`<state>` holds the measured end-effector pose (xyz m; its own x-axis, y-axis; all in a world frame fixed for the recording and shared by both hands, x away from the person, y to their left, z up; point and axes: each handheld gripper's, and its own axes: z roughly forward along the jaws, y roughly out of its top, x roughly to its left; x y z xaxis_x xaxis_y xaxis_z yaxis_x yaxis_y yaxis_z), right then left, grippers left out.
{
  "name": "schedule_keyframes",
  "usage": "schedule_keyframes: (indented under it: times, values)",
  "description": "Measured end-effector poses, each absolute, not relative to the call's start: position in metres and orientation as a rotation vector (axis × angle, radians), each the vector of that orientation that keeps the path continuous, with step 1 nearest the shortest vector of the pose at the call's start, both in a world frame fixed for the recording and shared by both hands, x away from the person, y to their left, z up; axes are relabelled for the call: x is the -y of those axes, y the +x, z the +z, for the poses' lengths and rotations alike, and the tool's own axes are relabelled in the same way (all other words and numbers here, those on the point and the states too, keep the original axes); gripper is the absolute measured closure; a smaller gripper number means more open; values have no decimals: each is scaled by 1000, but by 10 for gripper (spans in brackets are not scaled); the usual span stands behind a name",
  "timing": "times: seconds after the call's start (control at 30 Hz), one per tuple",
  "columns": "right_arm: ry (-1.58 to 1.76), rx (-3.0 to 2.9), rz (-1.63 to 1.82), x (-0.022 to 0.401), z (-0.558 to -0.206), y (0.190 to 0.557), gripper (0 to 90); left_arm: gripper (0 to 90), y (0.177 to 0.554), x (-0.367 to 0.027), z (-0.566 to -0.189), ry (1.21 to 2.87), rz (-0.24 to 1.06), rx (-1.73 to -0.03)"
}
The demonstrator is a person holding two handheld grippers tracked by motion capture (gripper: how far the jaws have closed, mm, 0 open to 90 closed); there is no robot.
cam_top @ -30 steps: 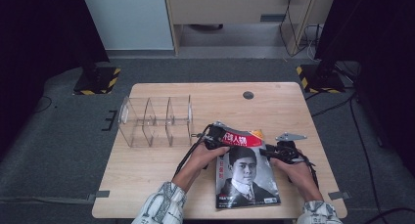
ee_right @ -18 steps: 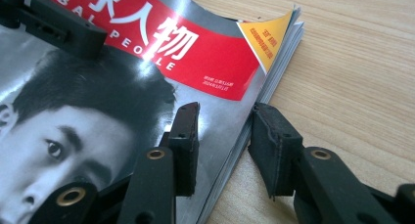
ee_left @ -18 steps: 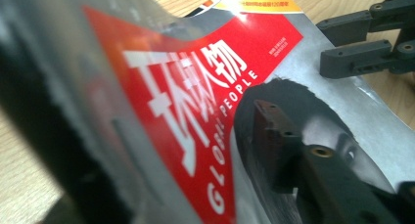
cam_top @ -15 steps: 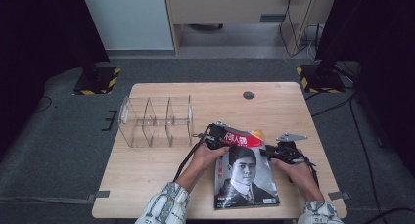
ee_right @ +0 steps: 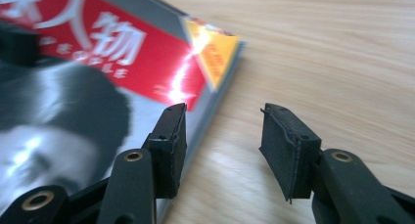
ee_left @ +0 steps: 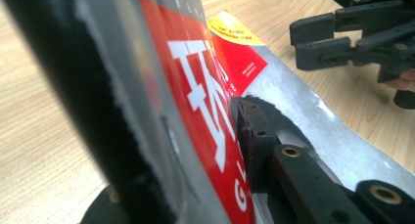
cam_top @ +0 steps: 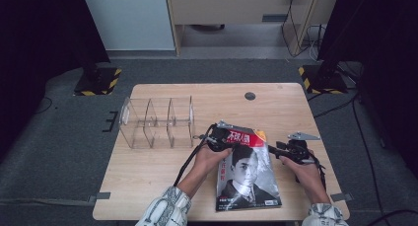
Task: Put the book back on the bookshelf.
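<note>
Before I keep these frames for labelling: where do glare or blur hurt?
Right gripper view: a white glare streak crosses the glossy red-banded magazine, its lettering soft. Left gripper view: the near black jaw and cover blur. High view: evenly lit, clear plastic divider rack faint.

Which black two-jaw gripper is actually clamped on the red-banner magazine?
The left gripper: its pads pinch the magazine at its top edge. The right gripper stands open beside it.

**Wooden table and what lies on it**

A light wooden table (cam_top: 148, 181) stands on grey carpet. A clear acrylic divider rack (cam_top: 157, 121) sits toward its left side. A magazine (cam_top: 246, 179) with a red title band lies near the front edge, right of centre. A small dark round grommet (cam_top: 250, 95) sits near the far edge.
</note>
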<state>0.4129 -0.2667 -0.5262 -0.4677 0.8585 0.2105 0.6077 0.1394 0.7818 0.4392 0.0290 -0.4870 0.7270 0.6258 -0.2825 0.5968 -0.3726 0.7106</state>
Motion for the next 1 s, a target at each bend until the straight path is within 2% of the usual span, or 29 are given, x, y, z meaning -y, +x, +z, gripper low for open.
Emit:
schedule_keyframes:
  times: [1.0]
  values:
    - [1464, -2098, 1077, 273, -535, 416, 506, 860, 425, -52, -434, 1986, 160, -813]
